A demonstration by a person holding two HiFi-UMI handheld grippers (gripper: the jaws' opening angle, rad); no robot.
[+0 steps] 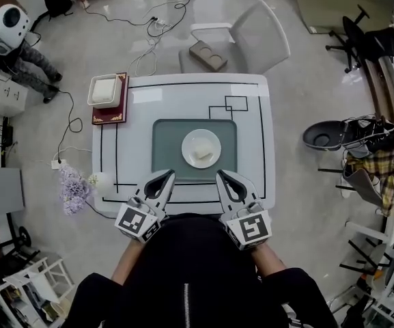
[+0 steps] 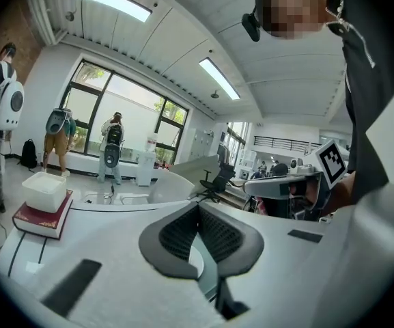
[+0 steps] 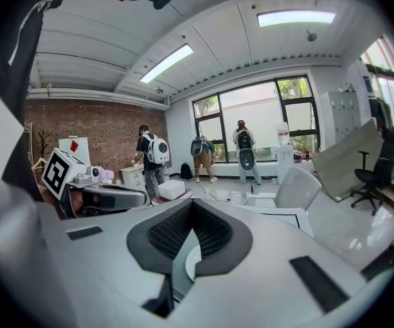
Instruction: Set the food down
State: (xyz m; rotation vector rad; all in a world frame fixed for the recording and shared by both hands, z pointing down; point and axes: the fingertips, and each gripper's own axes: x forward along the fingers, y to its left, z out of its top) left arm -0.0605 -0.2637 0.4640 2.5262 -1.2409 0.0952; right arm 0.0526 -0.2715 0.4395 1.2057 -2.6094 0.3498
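A pale piece of food [image 1: 202,154] lies on a white plate [image 1: 189,139] in the middle of a grey-green mat [image 1: 166,135] on the white table [image 1: 183,94]. Neither gripper touches the plate. My left gripper [image 1: 167,175] hangs at the table's near edge, left of the plate, shut with nothing between its pads. Level with it on the right, my right gripper [image 1: 222,175] is likewise shut and empty. In the left gripper view the jaws [image 2: 198,208] meet tip to tip. The right gripper view shows its jaws [image 3: 192,204] closed the same way.
A white box [image 1: 105,90] sits on a red book [image 1: 109,112] at the table's far left corner. A grey chair [image 1: 251,36] stands beyond the far edge. Purple flowers [image 1: 74,186] are beside the near left corner. Several people stand near the windows.
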